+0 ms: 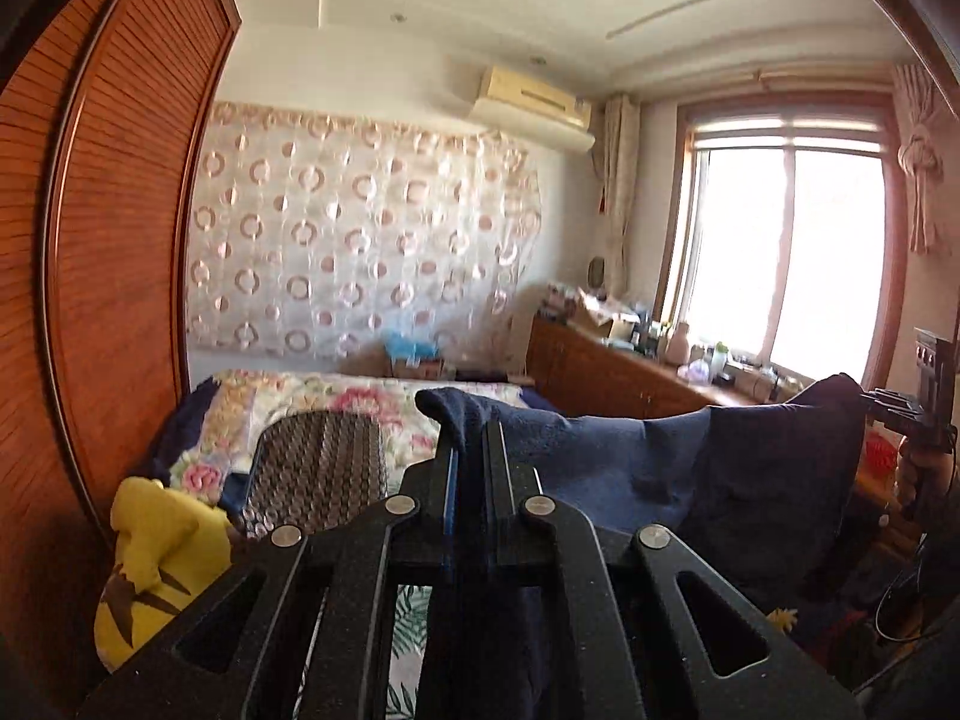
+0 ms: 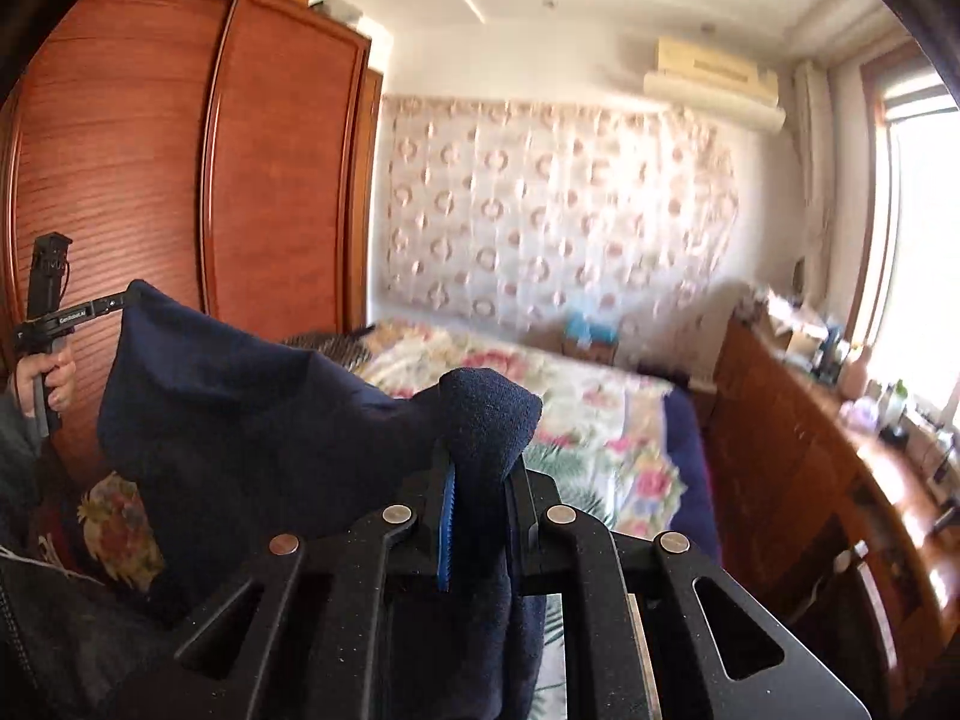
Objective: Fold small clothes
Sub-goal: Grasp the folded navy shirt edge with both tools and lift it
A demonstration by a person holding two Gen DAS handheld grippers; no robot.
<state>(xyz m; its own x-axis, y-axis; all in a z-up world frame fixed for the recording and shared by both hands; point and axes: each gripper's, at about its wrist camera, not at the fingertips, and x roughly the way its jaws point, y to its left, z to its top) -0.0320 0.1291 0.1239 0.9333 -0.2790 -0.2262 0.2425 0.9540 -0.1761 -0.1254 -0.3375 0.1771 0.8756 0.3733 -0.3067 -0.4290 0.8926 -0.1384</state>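
A dark navy cloth (image 1: 690, 468) hangs stretched in the air between my two grippers, above the bed. My left gripper (image 1: 471, 450) is shut on one corner of it, a tuft sticking up past the fingertips. My right gripper (image 2: 480, 468) is shut on the other corner of the navy cloth (image 2: 252, 408). In the left wrist view the right gripper (image 1: 870, 405) holds the far end at the right edge. In the right wrist view the left gripper (image 2: 123, 300) holds the far end at the left.
A bed with a floral quilt (image 2: 600, 420) lies below and ahead. A yellow garment (image 1: 156, 564) and a dark patterned cushion (image 1: 318, 468) lie on it at the left. A wooden wardrobe (image 2: 180, 180) stands left, a cluttered wooden cabinet (image 2: 840, 480) under the window right.
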